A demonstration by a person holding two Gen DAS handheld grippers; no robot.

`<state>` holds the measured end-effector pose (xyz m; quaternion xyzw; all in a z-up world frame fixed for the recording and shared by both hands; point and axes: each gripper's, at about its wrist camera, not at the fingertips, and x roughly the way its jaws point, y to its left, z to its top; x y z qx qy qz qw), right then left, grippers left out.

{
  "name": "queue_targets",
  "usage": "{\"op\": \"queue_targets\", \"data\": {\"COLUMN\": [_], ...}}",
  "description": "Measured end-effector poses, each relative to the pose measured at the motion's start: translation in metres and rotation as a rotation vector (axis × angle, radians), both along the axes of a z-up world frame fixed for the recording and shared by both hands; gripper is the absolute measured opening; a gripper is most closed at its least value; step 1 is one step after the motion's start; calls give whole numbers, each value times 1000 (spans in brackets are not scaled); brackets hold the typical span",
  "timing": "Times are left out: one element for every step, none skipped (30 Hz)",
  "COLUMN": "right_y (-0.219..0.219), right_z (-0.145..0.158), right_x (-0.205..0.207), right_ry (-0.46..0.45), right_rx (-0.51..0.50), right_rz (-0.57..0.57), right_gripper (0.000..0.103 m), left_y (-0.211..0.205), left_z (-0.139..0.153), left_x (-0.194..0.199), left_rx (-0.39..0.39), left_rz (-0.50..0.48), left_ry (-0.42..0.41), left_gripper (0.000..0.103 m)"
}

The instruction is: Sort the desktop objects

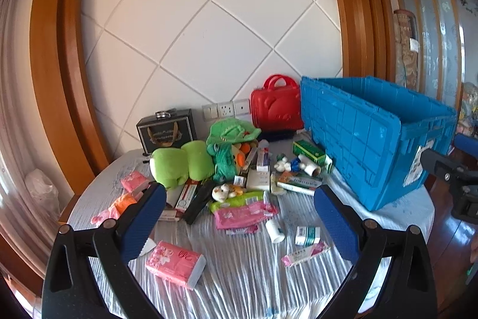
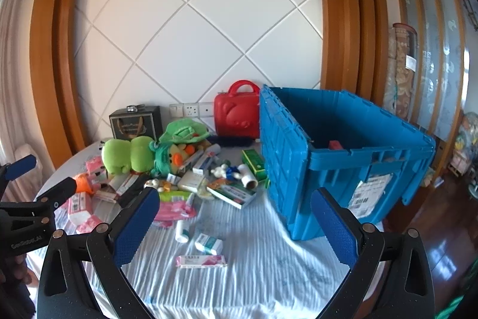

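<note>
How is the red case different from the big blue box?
The red case is small and closed, with a handle on top; the blue box is much bigger and open on top. The red case stands upright against the wall; the blue box sits nearer the table's edge. Both look like plastic containers.

Both views bright, daylit, colours saturated. Light strongest at left edge, where curtain [image 1: 12, 97] washes out pale pink. Glossy floor [image 2: 442, 217] at lower right carries window glare. White wall panel [image 1: 209, 29] evenly lit, faint warm tint toward upper left. Soft shadow under blue crate [image 2: 343, 157] on striped worktop [image 2: 263, 265]; crate interior darker. Heavy fisheye bending: wooden frame [image 1: 56, 56] bows, black vignette in corners. Centre sharp, edges soft; near fingers [image 1: 143, 223] slightly blurred.
</note>
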<state>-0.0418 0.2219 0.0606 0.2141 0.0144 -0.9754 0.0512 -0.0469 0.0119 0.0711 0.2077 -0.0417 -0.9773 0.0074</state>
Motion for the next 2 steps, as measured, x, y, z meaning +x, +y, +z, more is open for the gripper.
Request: {"op": "queue_targets", "data": {"right_y": [0,1], "right_z": [1,1], "right_x": [0,0], "right_ry": [2,3], "right_rx": [0,0], "right_rz": [0,0], "right_gripper": [103,103], "left_y": [0,-1], "left_z": [1,3], "left_x": [0,0], "left_rx": [4,4], "left_rz": [5,10], "left_ry": [5,13], "left_gripper": [101,101]}}
